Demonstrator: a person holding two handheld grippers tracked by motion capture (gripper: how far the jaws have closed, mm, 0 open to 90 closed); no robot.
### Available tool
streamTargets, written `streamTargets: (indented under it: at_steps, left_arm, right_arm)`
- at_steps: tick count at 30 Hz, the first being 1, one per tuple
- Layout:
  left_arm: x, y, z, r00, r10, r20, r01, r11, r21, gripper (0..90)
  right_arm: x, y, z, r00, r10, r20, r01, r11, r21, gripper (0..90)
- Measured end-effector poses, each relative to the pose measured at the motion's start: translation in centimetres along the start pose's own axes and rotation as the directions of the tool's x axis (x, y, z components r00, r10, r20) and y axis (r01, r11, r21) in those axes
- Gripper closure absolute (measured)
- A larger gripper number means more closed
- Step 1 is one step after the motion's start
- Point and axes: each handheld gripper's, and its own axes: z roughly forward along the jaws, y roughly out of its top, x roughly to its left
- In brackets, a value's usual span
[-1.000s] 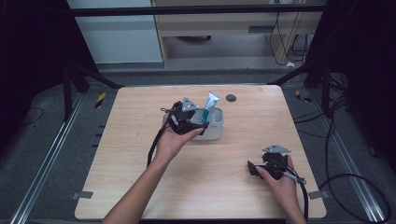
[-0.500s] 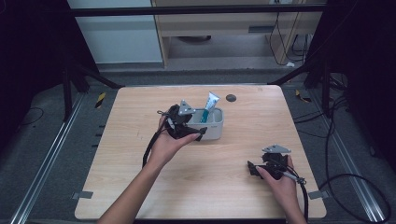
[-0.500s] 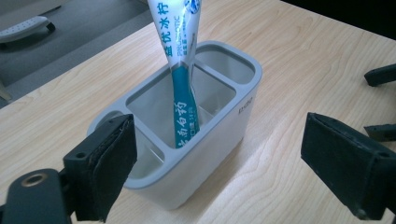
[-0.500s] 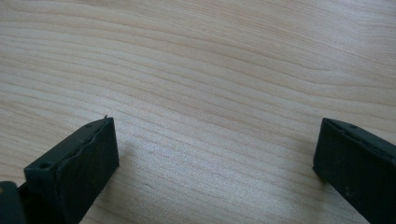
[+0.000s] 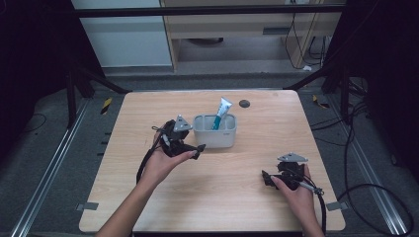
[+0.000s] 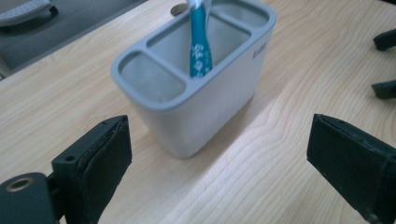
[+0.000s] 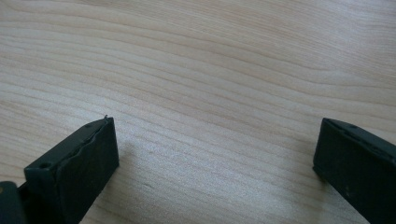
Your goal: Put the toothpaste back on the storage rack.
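1. Left gripper (image 5: 190, 148) just beside holder (image 5: 215, 134); jaws just opened wide, nothing between them.
2. Left gripper view: tube (image 6: 198, 46) stands in holder's middle compartment.
3. Right gripper (image 5: 269, 178), well apart from holder: jaws wide, empty.

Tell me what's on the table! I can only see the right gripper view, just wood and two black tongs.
Observer: A grey holder stands near the middle of the table, well away from the right gripper.
Operator: Is anything inside it?
Observer: Yes, a blue-and-white tube sticks up out of it, leaning.
Operator: What's the other hand doing?
Observer: The left gripper is beside the holder, pointing at it. Its tongs have just been opening, and they grip nothing.
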Motion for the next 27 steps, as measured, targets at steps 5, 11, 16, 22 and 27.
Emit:
streamTargets:
  at_steps: [5, 11, 16, 22, 27]
  left_arm:
    - [0.6, -1.2, -0.5, 1.0, -0.008, -0.004, 0.008, 0.9999, 0.007, 5.5]
    - [1.3, -3.1, -0.5, 0.9998, -0.014, -0.017, 0.014, 0.999, 0.041, 5.3]
    - [1.9, -4.7, 0.0, 0.9992, -0.032, -0.024, 0.034, 0.9969, 0.071, 5.3]
    - [2.2, -6.1, 0.3, 0.9985, -0.048, -0.025, 0.05, 0.9939, 0.098, 5.3]
    - [2.5, -7.1, 0.4, 0.9981, -0.052, -0.032, 0.055, 0.992, 0.114, 5.2]
  right_arm:
    - [0.0, 0.0, 0.0, 1.0, 0.0, 0.0, 0.0, 1.0, 0.0, 0.4]
    - [0.0, 0.0, 0.0, 1.0, 0.0, 0.0, 0.0, 1.0, 0.0, 0.4]
    - [0.0, 0.0, 0.0, 1.0, 0.0, 0.0, 0.0, 1.0, 0.0, 0.3]
    - [0.0, 0.0, 0.0, 1.0, 0.0, 0.0, 0.0, 1.0, 0.0, 0.4]
    - [0.0, 0.0, 0.0, 1.0, 0.0, 0.0, 0.0, 1.0, 0.0, 0.4]
